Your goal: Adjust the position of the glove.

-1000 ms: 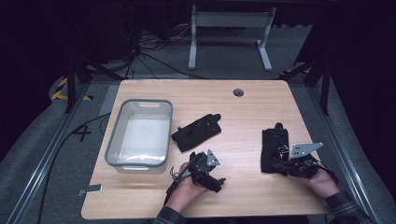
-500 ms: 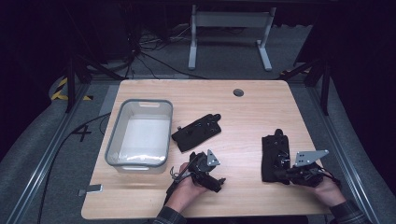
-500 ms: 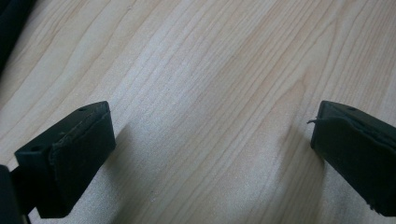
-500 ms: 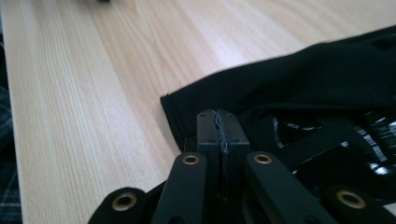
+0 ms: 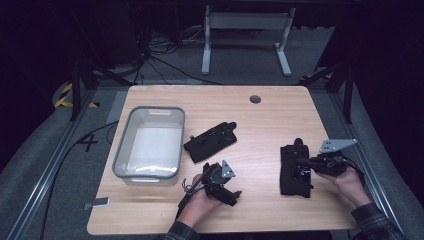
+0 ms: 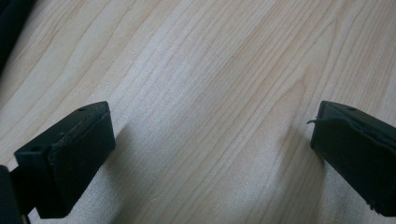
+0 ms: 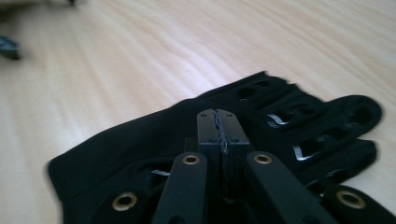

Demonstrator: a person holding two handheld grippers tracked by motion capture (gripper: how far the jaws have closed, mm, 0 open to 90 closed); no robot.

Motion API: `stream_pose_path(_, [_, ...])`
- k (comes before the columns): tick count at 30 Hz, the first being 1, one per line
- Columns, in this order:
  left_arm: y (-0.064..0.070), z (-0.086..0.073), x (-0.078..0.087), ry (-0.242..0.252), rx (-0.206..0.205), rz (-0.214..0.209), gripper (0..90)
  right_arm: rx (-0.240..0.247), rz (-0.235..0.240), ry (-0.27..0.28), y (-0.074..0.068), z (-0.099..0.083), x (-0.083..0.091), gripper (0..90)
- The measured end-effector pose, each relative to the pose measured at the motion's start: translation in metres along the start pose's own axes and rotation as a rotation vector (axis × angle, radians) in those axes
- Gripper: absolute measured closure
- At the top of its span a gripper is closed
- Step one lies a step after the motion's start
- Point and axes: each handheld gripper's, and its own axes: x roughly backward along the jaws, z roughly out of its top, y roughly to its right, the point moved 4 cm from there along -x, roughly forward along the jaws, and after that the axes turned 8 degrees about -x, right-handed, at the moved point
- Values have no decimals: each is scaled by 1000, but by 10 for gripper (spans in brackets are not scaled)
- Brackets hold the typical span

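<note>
Black fingerless glove [image 5: 294,170] lying flat at the counter's [image 5: 270,112] right; right hand-held gripper [image 7: 219,122] has been drawing back toward the edge, jaws closed together over it, gripping nothing clearly. Left hand-held gripper [image 5: 234,195] staying wide open, empty. Likely regrasping.

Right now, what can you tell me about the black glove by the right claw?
The black glove lies flat on the wooden table, near its right side. It looks like soft dark fabric, with slotted openings along the fingers that show pale edges in the right gripper view. The right claw sits over it with its jaws pressed together; whether any fabric is pinched between them cannot be told. A second dark glove lies apart from it, toward the table's middle.
</note>
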Motion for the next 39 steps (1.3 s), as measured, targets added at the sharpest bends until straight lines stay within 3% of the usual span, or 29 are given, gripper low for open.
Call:
stream_pose_path(12, [0, 0, 0, 0, 0, 0, 0, -72, -107, -5, 43, 8, -8, 899])
stream_pose_path(17, [0, 0, 0, 0, 0, 0, 0, -77, -112, -55, 49, 4, -20, 900])
stream_pose_path(19, [0, 0, 0, 0, 0, 0, 0, -75, -107, -52, 49, 4, -22, 900])
stream_pose_path(25, [0, 0, 0, 0, 0, 0, 0, -55, -92, -57, 39, 4, -25, 900])
stream_pose_path(30, [0, 0, 0, 0, 0, 0, 0, -8, -67, -67, 19, 4, -30, 900])
stream_pose_path(39, [0, 0, 0, 0, 0, 0, 0, 39, 13, -80, -8, 1, -34, 899])
